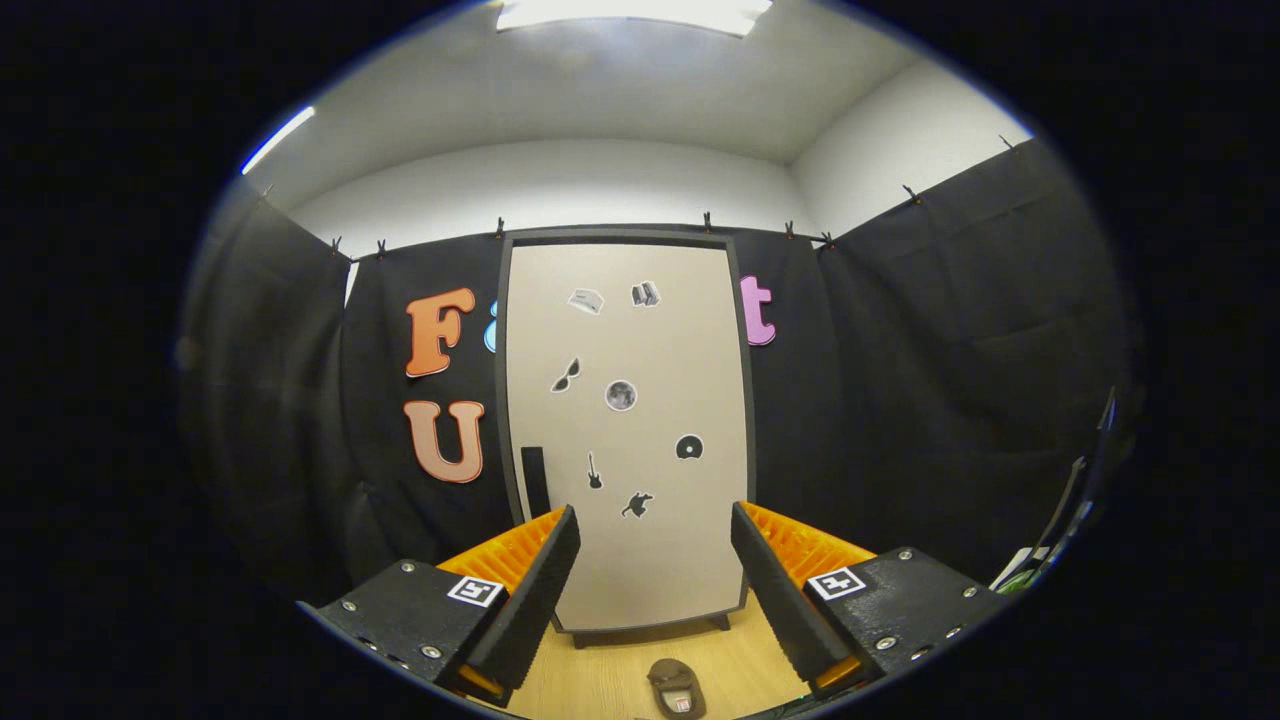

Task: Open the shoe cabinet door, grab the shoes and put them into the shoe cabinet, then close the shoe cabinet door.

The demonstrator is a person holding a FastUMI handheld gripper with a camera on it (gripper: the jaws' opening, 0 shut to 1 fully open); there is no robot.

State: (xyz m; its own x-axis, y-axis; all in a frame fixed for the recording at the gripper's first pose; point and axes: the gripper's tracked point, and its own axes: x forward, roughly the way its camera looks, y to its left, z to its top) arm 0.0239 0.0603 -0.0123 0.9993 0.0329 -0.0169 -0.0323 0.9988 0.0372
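My claw (655, 575) is spread wide, its two fingers (535, 590) well apart with nothing between them and nothing touching either one. I am holding it above the wooden floor (610, 680), pointed straight at the shoe cabinet (625, 430), which I take as my landmark.

The shoe cabinet stands upright against the black cloth wall (900, 400), directly beyond my fingers and framed in the gap between them. Its pale door (660, 560) sits flush in a dark frame and is closed. A dark vertical handle (535, 480) sits low on the door near its left edge, just above the tip of my left finger as I see it. Several small stickers (621, 395) are scattered across the face of the door. The cabinet rests on short dark feet (722, 622) on the floor.

A single brownish shoe (677, 688) lies on the floor in front of the cabinet, well clear of its base and nearer to me than the door, low between my two fingers and not touching them. I cannot tell whether a second shoe lies beside it.

Above the cabinet, a white wall and a ceiling light (630, 12) show over the top of the cloth.
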